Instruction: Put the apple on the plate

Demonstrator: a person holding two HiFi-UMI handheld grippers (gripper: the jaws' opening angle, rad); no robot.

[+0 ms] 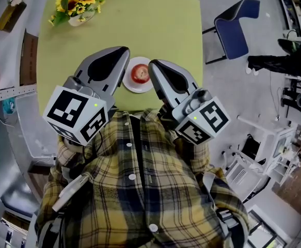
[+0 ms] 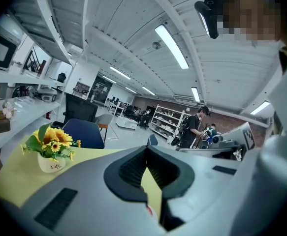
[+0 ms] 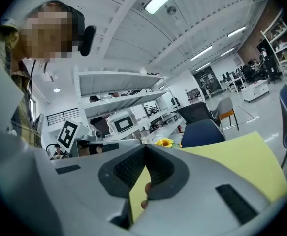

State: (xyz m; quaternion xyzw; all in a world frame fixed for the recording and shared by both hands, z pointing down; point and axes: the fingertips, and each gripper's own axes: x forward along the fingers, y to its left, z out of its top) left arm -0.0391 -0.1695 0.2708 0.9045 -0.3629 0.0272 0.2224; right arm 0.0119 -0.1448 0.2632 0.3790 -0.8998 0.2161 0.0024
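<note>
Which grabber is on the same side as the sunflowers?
The left gripper, left of the plate; the sunflowers stand on that side too. The right gripper is across the plate.

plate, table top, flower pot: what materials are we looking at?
Plate: plain white and smooth. Probably glazed ceramic, could be melamine.
Table top: flat, uniform yellow-green with no grain. Looks like laminate or painted board with a matte-to-satin finish.
Flower pot: white, rounded, with printed lettering. Likely glazed ceramic, plastic not ruled out.
</note>
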